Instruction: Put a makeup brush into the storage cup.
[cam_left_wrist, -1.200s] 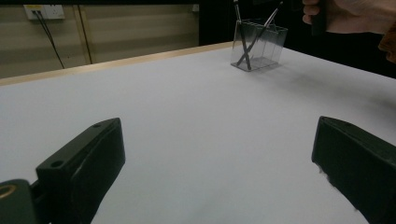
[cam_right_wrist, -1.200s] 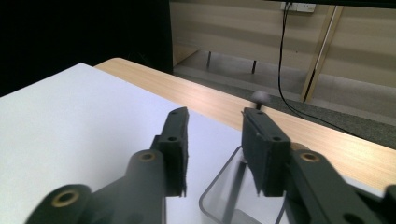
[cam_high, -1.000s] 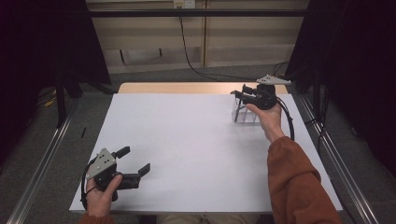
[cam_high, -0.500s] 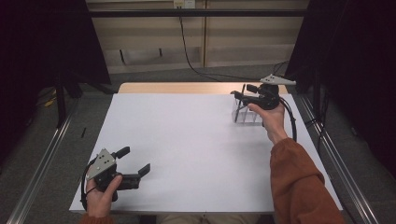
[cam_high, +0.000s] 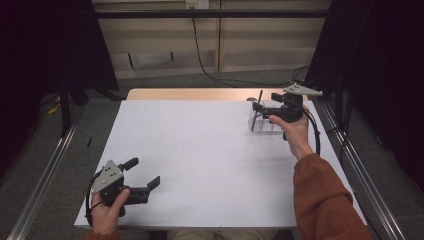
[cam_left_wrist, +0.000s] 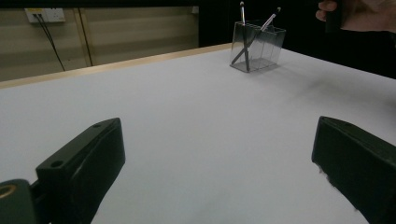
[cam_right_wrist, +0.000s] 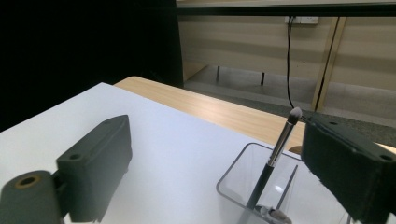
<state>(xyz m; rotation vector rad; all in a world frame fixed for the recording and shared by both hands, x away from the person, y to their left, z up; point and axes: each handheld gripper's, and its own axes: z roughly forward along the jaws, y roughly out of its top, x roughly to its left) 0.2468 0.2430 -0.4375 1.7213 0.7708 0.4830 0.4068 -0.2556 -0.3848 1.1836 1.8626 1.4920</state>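
since the earlier frame, the right gripper (cam_high: 260, 106) has kept its place above the clear holder (cam_high: 263, 122) while its jaws have just been opening, and they now stand wide apart with nothing clamped between them. taking that holder as the landmark and going from the near edge of the table (cam_high: 200, 165) outward: the left gripper (cam_high: 145, 176) sits well apart from the holder, down at the near left corner, held in the person's left hand (cam_high: 107, 212). its jaws are spread wide and hold nothing, with bare white tabletop between them in the left gripper view. it has not shifted since the earlier frame.

farther out, an orange sleeve (cam_high: 325, 200) leads up to the right hand (cam_high: 292, 132), which rests just beside the holder on its right. the holder itself stands upright near the far right corner of the table, close to the wooden strip (cam_high: 190, 94) along the far edge. inside it two brushes (cam_left_wrist: 243, 35) lean against its walls, their tips rising above the rim. in the right gripper view one brush (cam_right_wrist: 275, 156) with a pale tip stands in the holder, between the open jaws and close to the right one; whether it touches that jaw i cannot tell.
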